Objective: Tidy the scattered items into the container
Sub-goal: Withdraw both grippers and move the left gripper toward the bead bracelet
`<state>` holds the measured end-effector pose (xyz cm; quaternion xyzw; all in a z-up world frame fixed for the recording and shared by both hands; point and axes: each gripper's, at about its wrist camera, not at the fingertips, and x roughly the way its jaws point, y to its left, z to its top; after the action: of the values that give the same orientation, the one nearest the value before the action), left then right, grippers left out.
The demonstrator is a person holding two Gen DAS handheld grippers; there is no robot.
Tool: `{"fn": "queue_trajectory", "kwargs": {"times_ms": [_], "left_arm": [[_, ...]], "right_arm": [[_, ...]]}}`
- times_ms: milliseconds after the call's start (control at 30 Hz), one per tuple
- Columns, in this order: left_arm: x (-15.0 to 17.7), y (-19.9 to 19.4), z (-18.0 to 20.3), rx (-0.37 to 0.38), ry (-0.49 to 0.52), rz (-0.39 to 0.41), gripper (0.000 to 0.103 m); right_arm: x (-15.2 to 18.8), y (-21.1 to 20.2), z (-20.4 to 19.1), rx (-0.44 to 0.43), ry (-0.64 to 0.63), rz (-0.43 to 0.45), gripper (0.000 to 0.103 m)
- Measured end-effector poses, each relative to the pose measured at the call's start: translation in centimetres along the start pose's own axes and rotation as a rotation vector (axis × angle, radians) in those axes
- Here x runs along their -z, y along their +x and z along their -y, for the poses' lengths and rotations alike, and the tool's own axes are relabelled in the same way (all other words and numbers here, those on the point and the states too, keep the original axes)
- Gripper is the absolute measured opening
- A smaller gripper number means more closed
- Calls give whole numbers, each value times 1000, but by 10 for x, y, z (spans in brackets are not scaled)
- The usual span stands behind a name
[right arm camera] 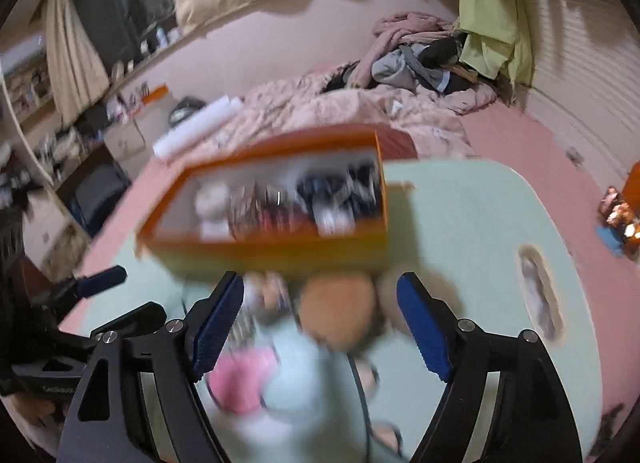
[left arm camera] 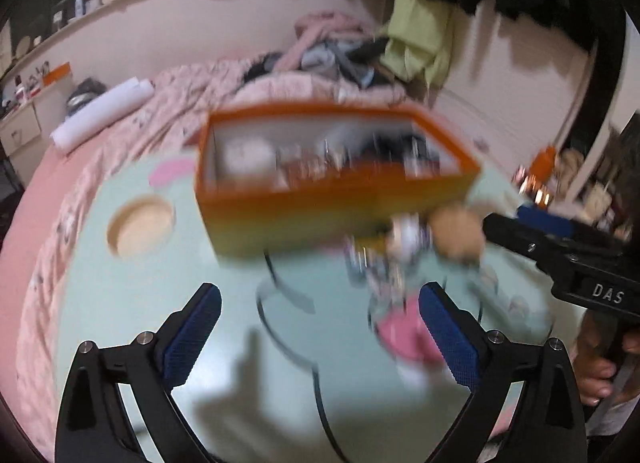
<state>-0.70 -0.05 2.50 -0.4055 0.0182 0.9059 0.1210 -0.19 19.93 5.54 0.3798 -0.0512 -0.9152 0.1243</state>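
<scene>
Both my claws, left gripper (left arm camera: pixel 320 339) and right gripper (right arm camera: pixel 320 331), hang released over the mint table (left arm camera: pixel 120 303). Blurry scattered bits (right arm camera: pixel 338 311) sit just before the orange box (left arm camera: pixel 332 199).

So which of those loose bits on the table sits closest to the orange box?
The round tan item, right against the orange box. The pink item lies farther out, toward the right gripper.

Left gripper (left arm camera: pixel 320 327) and right gripper (right arm camera: pixel 320 319) both hover with jaws spread wide
</scene>
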Motion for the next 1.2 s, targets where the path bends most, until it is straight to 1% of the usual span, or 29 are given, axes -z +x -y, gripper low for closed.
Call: {"fn": "queue_trajectory", "kwargs": {"times_ms": [33,100,133,200,233,300,333,367,600,733,833,900,1000,1067,1133,1167,1200], "left_arm": [[10,2,4,-8,5,-15,99],[24,4,8,-33,3,-20,99],[30,5,10,-53,1,-12,99],[36,9,15,-98,25,-5,100],[37,9,16,-106,30,-5,103],[38,9,15,-102,25,2,103],[39,8,15,-103,26,9,103],[39,9,15,-104,26,16,103],[39,11,16,-106,20,22,103],[38,10,15,-98,14,27,103],[34,9,14,-63,14,23,103],[29,8,19,-63,35,30,103],[14,7,28,-52,66,36,102],[-2,13,33,-58,97,30,102],[-15,23,39,-63,143,0,102],[-20,29,43,-65,169,-21,101],[-26,36,46,-75,188,-37,97]], "right_arm": [[8,-1,-1,33,-20,-8,79],[28,3,-5,108,-65,-41,79],[38,6,-5,126,-82,-60,79],[52,8,-6,147,-91,-68,79],[59,10,-6,154,-97,-66,79],[66,9,-3,154,-88,-24,90],[68,8,0,159,-78,-19,100],[68,9,2,163,-70,-20,103],[66,10,8,157,-75,6,103],[71,12,7,155,-69,19,103],[74,6,12,129,-33,48,103],[74,3,16,112,0,65,103],[74,-1,23,89,44,89,103],[74,-4,27,77,69,102,103],[74,-5,30,72,86,109,103],[73,-5,30,72,90,110,103],[73,-5,30,72,90,110,103]]}}
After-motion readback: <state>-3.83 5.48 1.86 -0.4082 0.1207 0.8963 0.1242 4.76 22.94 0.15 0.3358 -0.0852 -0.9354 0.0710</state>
